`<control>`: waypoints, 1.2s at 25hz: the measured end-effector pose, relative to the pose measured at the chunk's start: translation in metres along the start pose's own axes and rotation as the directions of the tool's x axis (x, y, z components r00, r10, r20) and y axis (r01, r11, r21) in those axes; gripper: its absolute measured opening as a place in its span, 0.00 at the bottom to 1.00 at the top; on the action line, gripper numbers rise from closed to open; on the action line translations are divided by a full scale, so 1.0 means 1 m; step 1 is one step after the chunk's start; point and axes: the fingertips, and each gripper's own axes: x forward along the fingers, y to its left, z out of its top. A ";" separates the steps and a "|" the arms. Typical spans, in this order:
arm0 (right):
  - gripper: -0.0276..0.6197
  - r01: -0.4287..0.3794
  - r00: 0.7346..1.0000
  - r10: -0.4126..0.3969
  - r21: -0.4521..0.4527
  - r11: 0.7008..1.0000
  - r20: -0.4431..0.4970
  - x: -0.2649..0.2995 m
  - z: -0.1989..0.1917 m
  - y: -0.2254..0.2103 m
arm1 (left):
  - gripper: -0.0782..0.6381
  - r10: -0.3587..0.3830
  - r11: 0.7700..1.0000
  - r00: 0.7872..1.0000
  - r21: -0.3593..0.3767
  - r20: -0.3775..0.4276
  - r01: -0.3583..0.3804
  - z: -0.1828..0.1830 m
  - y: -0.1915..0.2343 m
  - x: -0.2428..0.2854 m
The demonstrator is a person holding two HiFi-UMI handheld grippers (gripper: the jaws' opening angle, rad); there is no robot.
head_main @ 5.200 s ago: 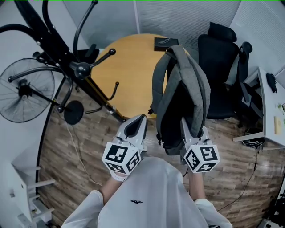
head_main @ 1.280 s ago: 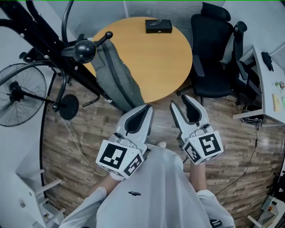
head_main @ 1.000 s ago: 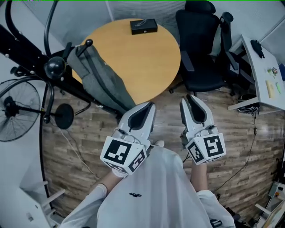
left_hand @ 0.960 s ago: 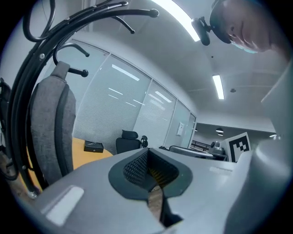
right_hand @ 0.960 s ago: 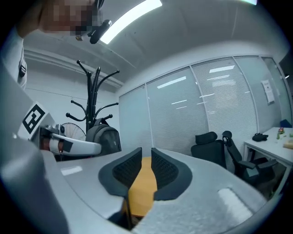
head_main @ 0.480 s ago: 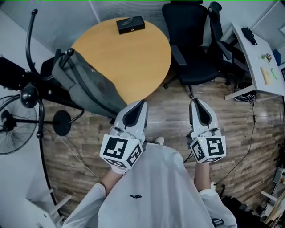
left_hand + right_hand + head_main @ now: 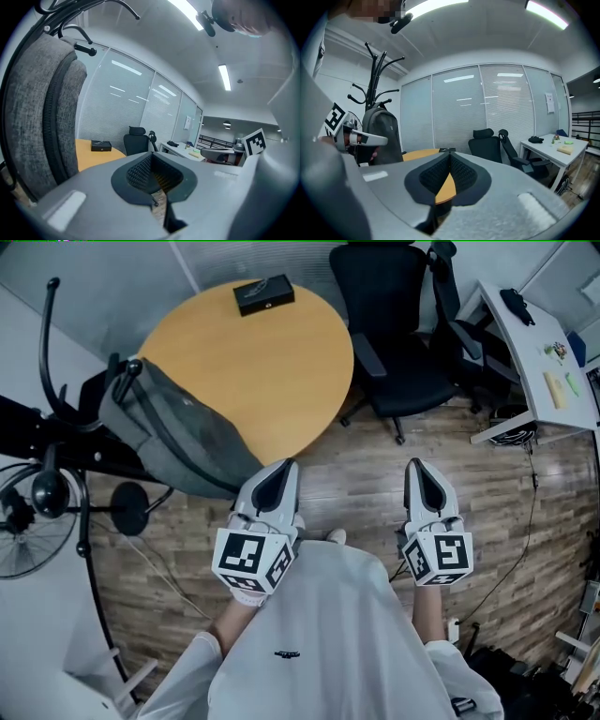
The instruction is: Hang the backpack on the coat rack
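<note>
Backpack point(image 7: 173, 432), grey, hung from the black coat rack point(image 7: 56, 442) beside the round wooden surface point(image 7: 272, 362), where a small black box point(image 7: 263, 293) bore an unreadable mark, while the left gripper point(image 7: 279, 474) and right gripper point(image 7: 421, 472) were both closed and empty.
</note>
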 end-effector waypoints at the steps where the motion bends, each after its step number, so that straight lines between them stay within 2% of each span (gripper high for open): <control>1: 0.05 0.005 1.000 -0.005 0.002 1.000 -0.001 -0.001 -0.001 -0.001 | 0.13 0.000 1.000 1.000 0.000 0.002 0.000 0.001 0.001 0.001; 30: 0.05 -0.024 1.000 0.024 0.013 1.000 -0.003 0.007 -0.003 -0.001 | 0.13 0.024 1.000 1.000 -0.018 0.007 -0.024 0.000 0.004 0.004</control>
